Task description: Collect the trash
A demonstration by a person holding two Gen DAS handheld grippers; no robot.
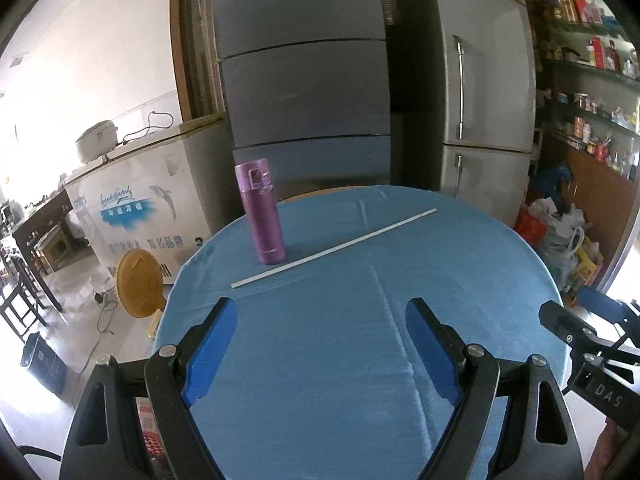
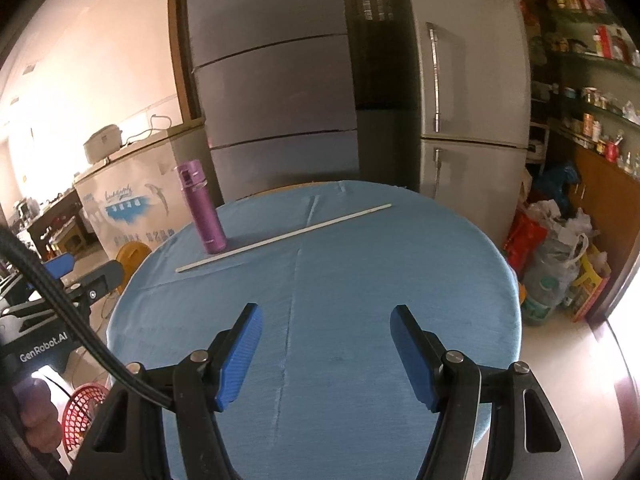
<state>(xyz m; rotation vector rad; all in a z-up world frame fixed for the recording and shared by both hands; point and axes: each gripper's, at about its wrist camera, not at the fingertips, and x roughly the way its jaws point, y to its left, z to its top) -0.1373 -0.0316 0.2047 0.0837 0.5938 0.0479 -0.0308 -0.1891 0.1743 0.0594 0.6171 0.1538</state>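
Note:
A long thin white stick lies diagonally on the round table with a blue cloth; it also shows in the right wrist view. A purple flask stands upright just behind the stick's left part, also in the right wrist view. My left gripper is open and empty over the near part of the table. My right gripper is open and empty over the near part of the table, to the right of the left one.
Two grey fridges stand behind the table. A white chest freezer is at the left, with a yellow fan on the floor. Bags and shelves are at the right. A red mesh basket sits low left.

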